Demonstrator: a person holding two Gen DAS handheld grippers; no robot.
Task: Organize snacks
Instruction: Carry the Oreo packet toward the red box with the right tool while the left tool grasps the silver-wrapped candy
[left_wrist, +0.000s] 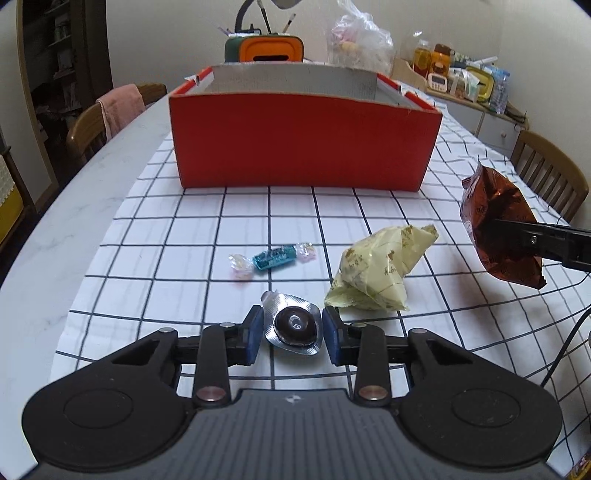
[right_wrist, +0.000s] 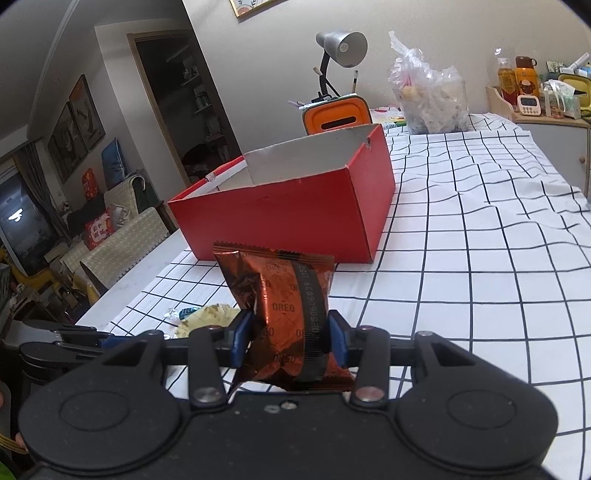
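Note:
An open red box (left_wrist: 303, 140) stands on the checked tablecloth; it also shows in the right wrist view (right_wrist: 288, 218). My left gripper (left_wrist: 293, 334) is shut on a silver foil cup with a dark chocolate (left_wrist: 295, 326), low over the cloth. A teal wrapped candy (left_wrist: 273, 257) and a pale yellow packet (left_wrist: 376, 271) lie just ahead of it. My right gripper (right_wrist: 290, 339) is shut on a brown Oreo packet (right_wrist: 284, 302), held above the cloth short of the box; the packet also shows at the right of the left wrist view (left_wrist: 498, 225).
Behind the box stand an orange container (left_wrist: 269, 51) with a desk lamp (right_wrist: 341, 46) and a clear plastic bag (right_wrist: 428, 96). A shelf with bottles (left_wrist: 461, 77) is at the back right. Wooden chairs (left_wrist: 550, 173) flank the table.

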